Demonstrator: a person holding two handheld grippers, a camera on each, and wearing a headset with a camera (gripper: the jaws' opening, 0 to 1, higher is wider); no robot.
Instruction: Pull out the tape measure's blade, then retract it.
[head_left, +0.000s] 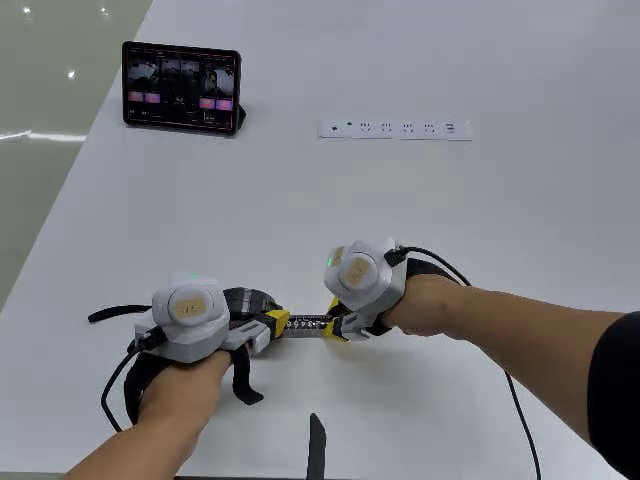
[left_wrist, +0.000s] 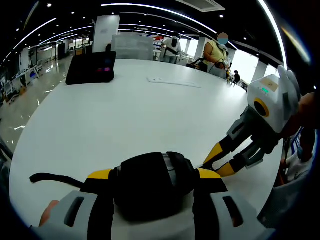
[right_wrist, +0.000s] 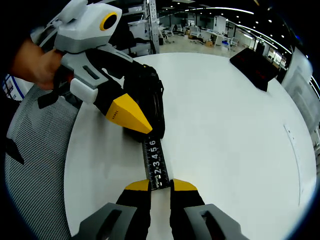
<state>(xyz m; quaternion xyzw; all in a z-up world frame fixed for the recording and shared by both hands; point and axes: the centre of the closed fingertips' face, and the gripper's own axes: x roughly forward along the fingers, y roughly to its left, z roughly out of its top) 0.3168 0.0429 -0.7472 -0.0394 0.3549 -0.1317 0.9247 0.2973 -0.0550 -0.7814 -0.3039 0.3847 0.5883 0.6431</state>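
The left gripper (left_wrist: 154, 174) has its jaws clamped on both sides of the black tape measure (left_wrist: 152, 187), near the near edge of the white surface (head_left: 450, 200). The right gripper (right_wrist: 160, 186) has its jaws nearly closed, pinching the tip of the blade (right_wrist: 154, 160), which is drawn out a short way between them.

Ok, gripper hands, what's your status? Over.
Left gripper shut on round black tape measure case. Right gripper shut on black numbered blade tip, blade a little out. Black tablet, white power strip far back.
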